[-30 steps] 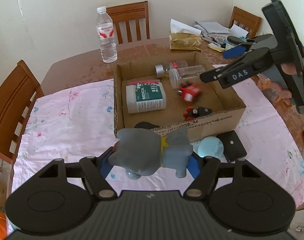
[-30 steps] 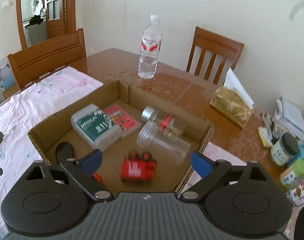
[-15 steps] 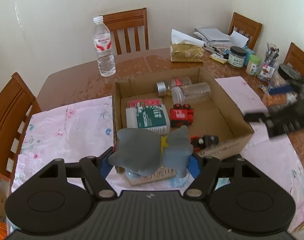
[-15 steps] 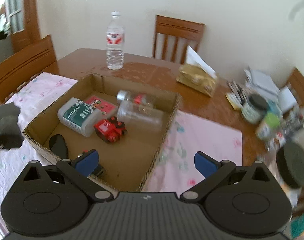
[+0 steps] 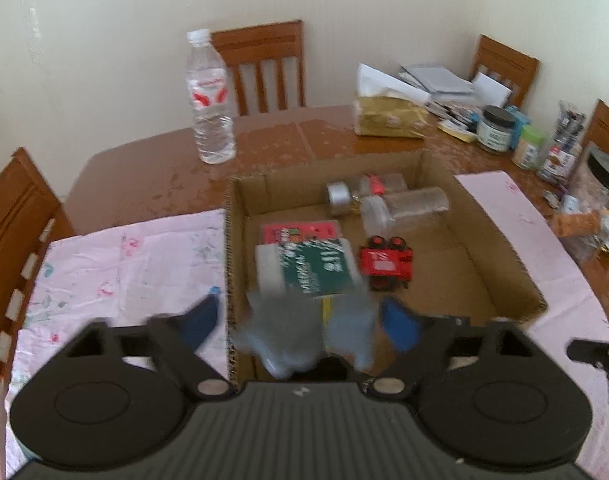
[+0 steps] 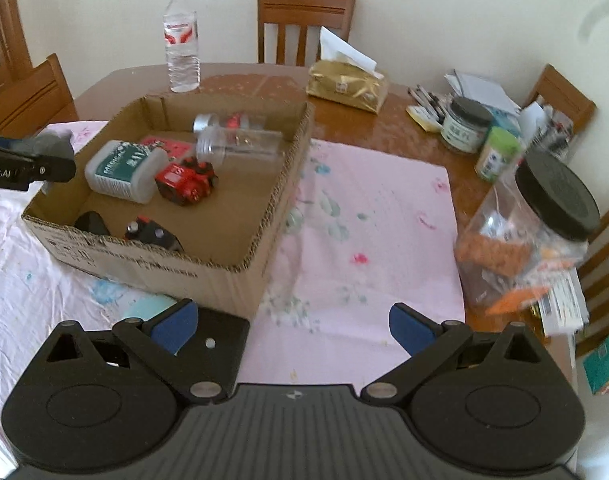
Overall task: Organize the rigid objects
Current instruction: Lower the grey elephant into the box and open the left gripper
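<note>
Left wrist view: left hand-held gripper (image 5: 300, 322) spread wide, blurred grey rubbery elephant (image 5: 304, 332) loose between, above corrugated cardboard box (image 5: 500, 248); right hand-held gripper (image 6: 290, 326) gapes empty.

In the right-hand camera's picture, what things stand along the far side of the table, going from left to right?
Water bottle → gold tissue pack → dark-lidded jar → green-capped bottle.
</note>
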A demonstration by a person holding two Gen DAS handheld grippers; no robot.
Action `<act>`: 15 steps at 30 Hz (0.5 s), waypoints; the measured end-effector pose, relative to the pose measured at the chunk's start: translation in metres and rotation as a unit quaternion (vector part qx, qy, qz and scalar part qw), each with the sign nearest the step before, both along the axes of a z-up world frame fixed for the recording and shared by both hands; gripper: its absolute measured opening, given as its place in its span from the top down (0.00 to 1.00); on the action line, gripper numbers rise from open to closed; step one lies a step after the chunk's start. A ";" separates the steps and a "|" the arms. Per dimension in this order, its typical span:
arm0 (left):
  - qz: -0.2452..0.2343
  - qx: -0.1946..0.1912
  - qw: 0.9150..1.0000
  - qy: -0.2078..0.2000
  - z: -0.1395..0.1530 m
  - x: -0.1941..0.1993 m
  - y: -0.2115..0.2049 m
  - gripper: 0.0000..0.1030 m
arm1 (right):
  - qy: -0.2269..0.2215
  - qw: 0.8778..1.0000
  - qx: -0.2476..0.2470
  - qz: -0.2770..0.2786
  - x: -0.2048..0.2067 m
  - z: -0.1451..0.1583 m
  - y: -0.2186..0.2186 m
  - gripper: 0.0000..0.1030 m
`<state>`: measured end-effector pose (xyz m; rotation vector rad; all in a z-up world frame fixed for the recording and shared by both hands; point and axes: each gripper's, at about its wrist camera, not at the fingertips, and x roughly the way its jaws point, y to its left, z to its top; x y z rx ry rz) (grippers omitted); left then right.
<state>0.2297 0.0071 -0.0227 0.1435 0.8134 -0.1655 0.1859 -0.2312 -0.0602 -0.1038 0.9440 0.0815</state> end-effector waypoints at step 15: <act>-0.010 -0.022 1.000 -0.003 0.002 -0.047 0.006 0.03 | 0.026 0.999 0.014 -0.020 0.003 -0.038 0.011 0.00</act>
